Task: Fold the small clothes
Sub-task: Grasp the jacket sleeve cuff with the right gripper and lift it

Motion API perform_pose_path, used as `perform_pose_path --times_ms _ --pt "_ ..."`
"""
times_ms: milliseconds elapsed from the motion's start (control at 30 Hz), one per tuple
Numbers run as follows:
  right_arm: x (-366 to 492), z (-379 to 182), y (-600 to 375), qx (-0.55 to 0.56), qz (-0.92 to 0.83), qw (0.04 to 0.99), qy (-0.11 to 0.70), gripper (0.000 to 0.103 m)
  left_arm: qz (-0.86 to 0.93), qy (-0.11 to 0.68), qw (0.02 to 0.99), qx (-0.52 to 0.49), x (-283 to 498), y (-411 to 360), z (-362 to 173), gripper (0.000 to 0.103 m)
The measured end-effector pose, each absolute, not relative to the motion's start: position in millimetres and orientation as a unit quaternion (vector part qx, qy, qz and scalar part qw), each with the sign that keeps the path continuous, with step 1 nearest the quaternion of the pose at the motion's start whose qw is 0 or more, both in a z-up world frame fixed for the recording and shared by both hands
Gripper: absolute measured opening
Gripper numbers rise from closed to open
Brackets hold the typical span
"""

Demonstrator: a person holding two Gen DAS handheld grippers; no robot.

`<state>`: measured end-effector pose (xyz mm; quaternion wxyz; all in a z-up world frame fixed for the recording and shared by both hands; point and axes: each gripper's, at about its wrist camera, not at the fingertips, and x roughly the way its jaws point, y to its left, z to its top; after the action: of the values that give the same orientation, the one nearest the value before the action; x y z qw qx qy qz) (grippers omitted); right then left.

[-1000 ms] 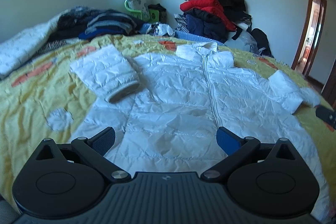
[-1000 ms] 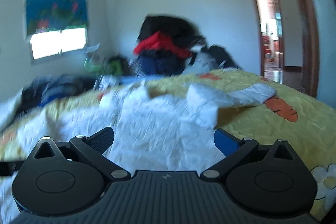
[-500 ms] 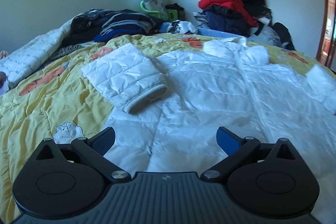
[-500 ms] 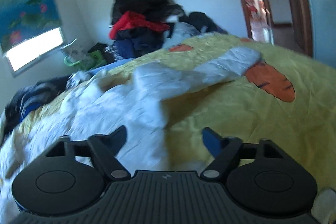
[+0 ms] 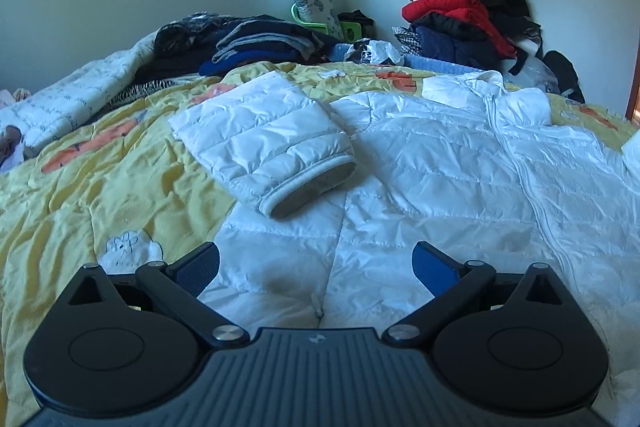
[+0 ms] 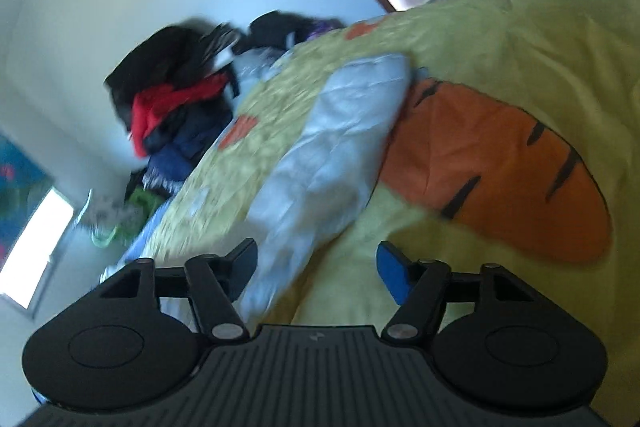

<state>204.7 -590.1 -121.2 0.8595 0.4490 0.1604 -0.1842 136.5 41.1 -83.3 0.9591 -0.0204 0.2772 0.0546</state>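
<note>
One white puffer jacket point(image 5: 440, 163) lies front-up and zipped across the yellow quilt point(image 5: 100, 187), filling the centre and right of the left wrist view. One of its sleeves point(image 5: 272, 147) is folded in over the chest on the left; the other sleeve point(image 6: 336, 147) stretches out flat over the quilt beside an orange tiger-striped patch point(image 6: 508, 167) in the blurred right wrist view. The left gripper point(image 5: 316, 263) hovers over the near hem, fingers spread wide, holding nothing. The right gripper point(image 6: 316, 267) is also spread, with the outstretched sleeve running between its fingers but not pinched. Two clothes piles sit at the far side: a dark folded stack point(image 5: 256, 43) and a heap with a red coat point(image 5: 460, 7) against the wall.
</note>
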Motion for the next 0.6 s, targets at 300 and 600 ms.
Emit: perform_pose_path --times_ms 300,600 --pt "238.0 -148.6 -624.8 0.516 -0.203 0.825 0.107 0.035 0.053 0.314 0.946 -0.059 142.9 47.5 -87.6 0.103" --pt "255.6 -142.9 -630.9 0.5 -0.221 0.831 0.104 0.015 0.059 0.326 0.942 -0.047 150.1 42.3 -92.9 0.103"
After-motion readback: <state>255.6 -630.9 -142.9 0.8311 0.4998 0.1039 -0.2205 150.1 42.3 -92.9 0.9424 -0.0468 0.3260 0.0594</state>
